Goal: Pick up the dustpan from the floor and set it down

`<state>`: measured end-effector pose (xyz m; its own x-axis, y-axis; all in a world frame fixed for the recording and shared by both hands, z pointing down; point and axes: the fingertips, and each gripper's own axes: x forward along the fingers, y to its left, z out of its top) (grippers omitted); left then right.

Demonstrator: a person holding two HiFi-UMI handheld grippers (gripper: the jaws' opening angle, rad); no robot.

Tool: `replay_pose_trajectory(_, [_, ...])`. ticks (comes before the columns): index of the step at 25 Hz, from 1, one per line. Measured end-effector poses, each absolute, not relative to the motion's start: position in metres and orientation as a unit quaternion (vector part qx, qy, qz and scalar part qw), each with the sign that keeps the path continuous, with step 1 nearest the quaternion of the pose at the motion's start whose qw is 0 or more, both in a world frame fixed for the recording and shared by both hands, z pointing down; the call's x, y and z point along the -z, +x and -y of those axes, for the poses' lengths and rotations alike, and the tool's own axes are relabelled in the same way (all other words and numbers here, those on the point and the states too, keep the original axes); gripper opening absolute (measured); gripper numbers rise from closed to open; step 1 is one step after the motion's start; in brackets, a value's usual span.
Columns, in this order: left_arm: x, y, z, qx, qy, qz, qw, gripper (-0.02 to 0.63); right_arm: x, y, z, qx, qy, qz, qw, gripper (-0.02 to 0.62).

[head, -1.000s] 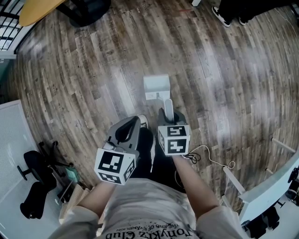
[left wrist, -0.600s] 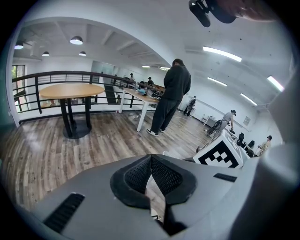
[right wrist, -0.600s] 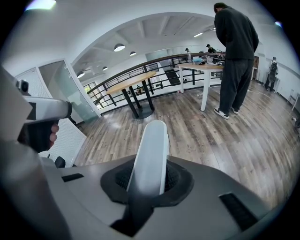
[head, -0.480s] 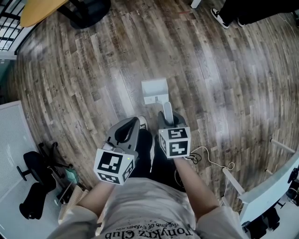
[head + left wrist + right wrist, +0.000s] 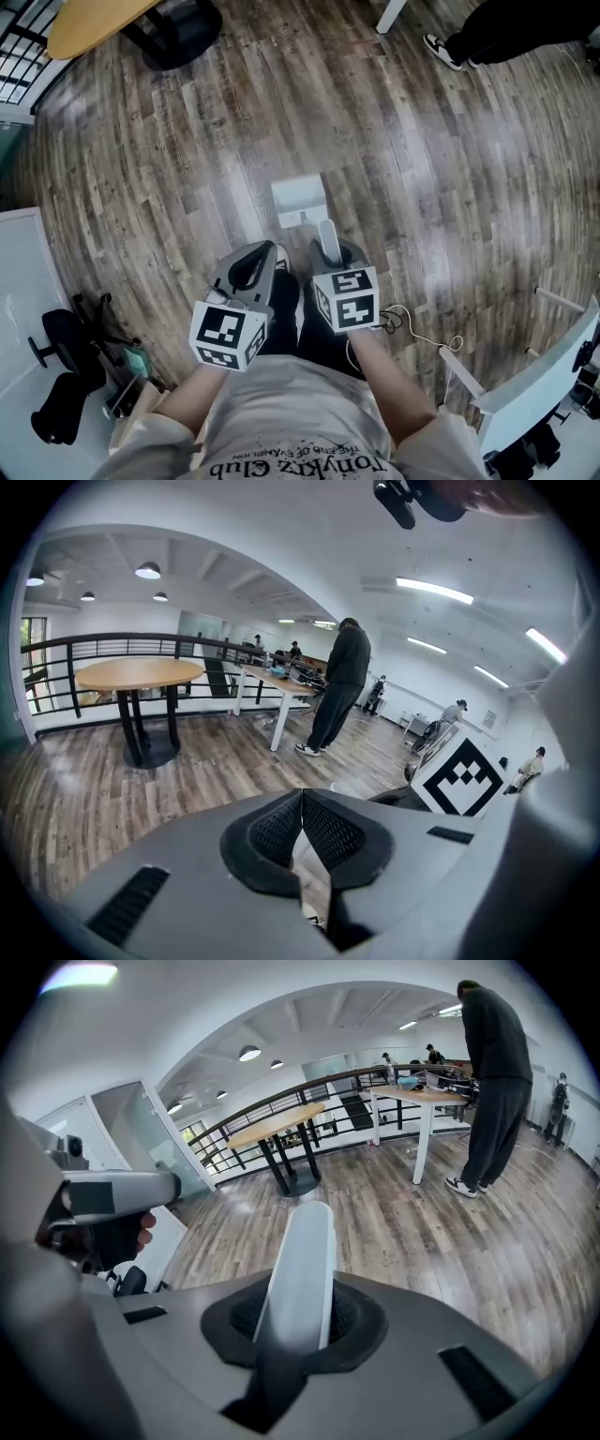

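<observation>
White dustpan (image 5: 300, 201) clamped by its handle in my right hand-held gripper (image 5: 330, 247), seemingly clear of the floor (image 5: 450, 187); left hand-held gripper (image 5: 302, 803) together, empty; set-down left to do

Dustpan (image 5: 300, 199) handle btm hidden w/in right gripper (image 5: 330, 257).

Your head camera is looking steeply down on the wooden floor (image 5: 187, 169), from above the left gripper (image 5: 270, 251) and the right gripper (image 5: 330, 251). Each gripper camera is sitting very near behind its own jaws and looking out across the room. All three views are sharing the round table (image 5: 94, 23) and the standing person (image 5: 342, 691).
</observation>
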<state>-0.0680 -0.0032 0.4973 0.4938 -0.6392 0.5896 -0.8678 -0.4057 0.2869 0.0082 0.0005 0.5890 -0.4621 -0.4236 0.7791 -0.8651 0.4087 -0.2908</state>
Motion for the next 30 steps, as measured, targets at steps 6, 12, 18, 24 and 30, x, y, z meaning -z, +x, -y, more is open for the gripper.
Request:
replay_pose_trajectory(6, [-0.482,-0.070,-0.003,-0.202,0.815,0.463,0.284,0.023,-0.560,0.001,-0.009,-0.333,0.393,0.792,0.327,0.068])
replay_pose_trajectory(12, [-0.461,-0.073,-0.008,-0.200,0.815,0.472,0.271,0.023,-0.530,0.002,-0.019,-0.307,0.370,0.806,0.346,0.068])
replay_pose_trajectory(18, [-0.446,-0.074,-0.008,-0.205,0.812,0.480,0.259,0.023,-0.500,0.011,-0.028,-0.289,0.351,0.817,0.354,0.069])
replay_pose_trajectory(24, [-0.433,-0.069,-0.011,-0.207,0.818,0.476,0.248,0.023,-0.477,0.022,-0.036,-0.283,0.342,0.822,0.356,0.069])
replay_pose_trajectory(30, [-0.420,-0.059,-0.013,-0.208,0.828,0.468,0.227,0.023,-0.467,0.027,-0.044,-0.283,0.344,0.823,0.352,0.069])
